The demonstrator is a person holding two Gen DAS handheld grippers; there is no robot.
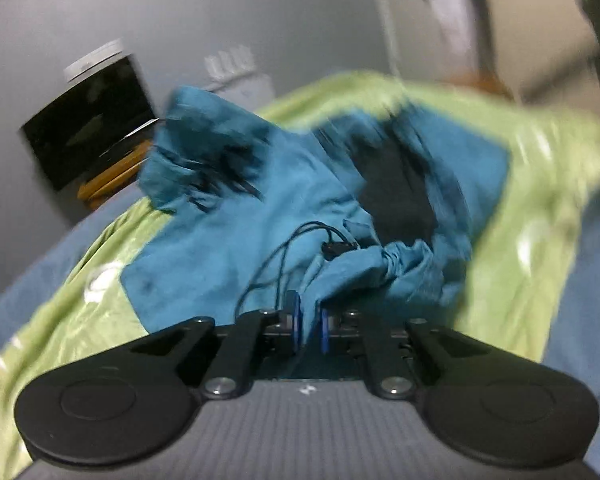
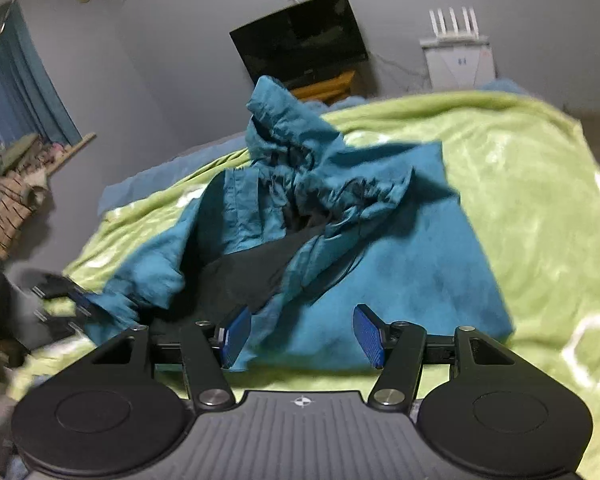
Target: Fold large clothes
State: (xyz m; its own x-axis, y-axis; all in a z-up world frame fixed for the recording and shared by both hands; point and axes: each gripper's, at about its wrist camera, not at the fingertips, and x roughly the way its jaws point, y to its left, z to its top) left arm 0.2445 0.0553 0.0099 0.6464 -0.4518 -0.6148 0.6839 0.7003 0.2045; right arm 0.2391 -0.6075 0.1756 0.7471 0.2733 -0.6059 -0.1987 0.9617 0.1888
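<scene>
- Now my left tongs [image 1: 311, 330] pinch the jacket [image 1: 236, 236] hem at the blanket's [image 1: 540, 184] near edge.
- My right tongs [image 2: 300, 338] gape, empty; next they grab hem too.

— What's behind your bed?
— You face a plain grey wall [image 2: 172, 60] with a dark screen [image 2: 300, 40] on a yellow wooden stand [image 2: 328, 84], and a white router [image 2: 456, 56] beside it.
— And to your left?
— Blue curtains [image 2: 16, 92], with a cluttered heap [image 2: 16, 184] below. The light is dim.
</scene>
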